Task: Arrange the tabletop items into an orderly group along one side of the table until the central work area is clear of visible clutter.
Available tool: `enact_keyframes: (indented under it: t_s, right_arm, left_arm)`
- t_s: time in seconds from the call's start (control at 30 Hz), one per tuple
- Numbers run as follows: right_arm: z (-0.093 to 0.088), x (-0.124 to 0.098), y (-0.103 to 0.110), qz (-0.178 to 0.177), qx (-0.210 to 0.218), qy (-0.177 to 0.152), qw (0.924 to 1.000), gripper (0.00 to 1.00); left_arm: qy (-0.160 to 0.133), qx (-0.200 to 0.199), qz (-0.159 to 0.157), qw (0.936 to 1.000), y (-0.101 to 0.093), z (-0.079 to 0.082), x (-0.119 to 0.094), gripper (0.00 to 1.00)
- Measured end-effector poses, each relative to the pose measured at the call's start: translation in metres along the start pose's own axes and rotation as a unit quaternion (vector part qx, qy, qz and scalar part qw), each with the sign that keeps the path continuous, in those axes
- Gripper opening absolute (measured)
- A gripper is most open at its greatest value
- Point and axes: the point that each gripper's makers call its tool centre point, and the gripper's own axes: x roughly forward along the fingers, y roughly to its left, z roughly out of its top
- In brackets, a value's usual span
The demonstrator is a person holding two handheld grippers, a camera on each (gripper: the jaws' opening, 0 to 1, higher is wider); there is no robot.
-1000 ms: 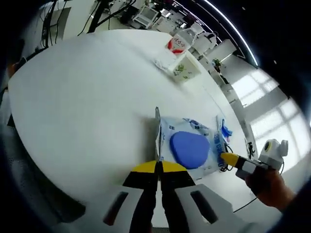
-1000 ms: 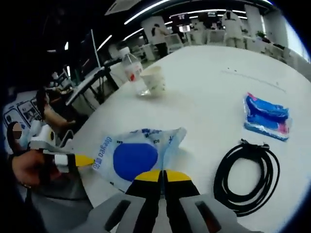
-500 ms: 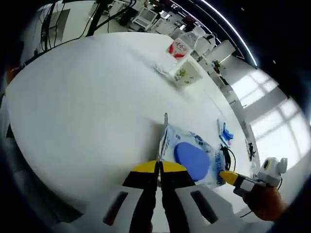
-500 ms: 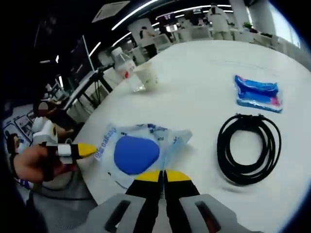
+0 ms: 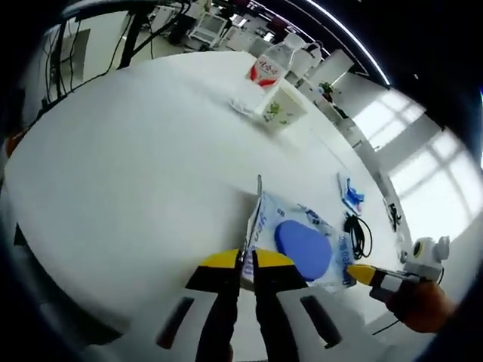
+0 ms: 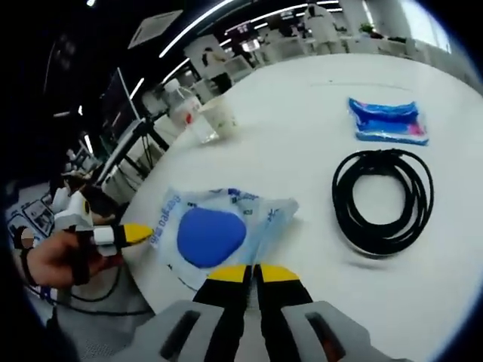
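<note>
The clear plastic pouch with a blue oval pad (image 6: 211, 234) is stretched lengthwise between the left gripper (image 5: 243, 260) and right gripper (image 6: 251, 273), each clenched on one end, near the worktop (image 5: 136, 151) edge.

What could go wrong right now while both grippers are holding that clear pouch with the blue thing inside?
The left gripper and right gripper pinch opposite edges of the thin pouch; pulling apart could tear it or slip a grip. The pouch sits near the table edge, so a dropped end might slide off. The black cable coil lies close and could be snagged by a sweep.
</note>
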Motion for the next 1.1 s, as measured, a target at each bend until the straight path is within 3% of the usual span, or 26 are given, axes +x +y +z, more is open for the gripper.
enact_keyframes:
  t_s: [0.23,0.4,0.6,0.9,1.1]
  right_arm:
    - [-0.003,-0.001,-0.003,-0.003,0.009,-0.001,1.0,0.1]
    - [-0.002,-0.005,-0.004,-0.001,0.005,0.004,1.0,0.17]
    - [0.0,-0.006,-0.002,0.004,0.008,0.003,1.0,0.2]
    - [-0.004,0.0,-0.006,0.01,0.007,0.013,0.9998,0.23]
    - [-0.004,0.003,-0.007,0.008,0.015,0.013,0.9998,0.23]
  left_arm:
    - [0.011,0.044,0.001,0.999,0.01,0.003,-0.002,0.11]
    - [0.01,0.07,-0.023,0.9972,0.003,0.007,-0.006,0.17]
    - [0.037,0.124,-0.049,0.9904,-0.006,-0.001,-0.008,0.21]
    - [0.064,0.147,-0.072,0.9844,-0.007,-0.006,-0.006,0.22]
    - [0.074,0.156,-0.077,0.9819,0.002,0.002,0.001,0.2]
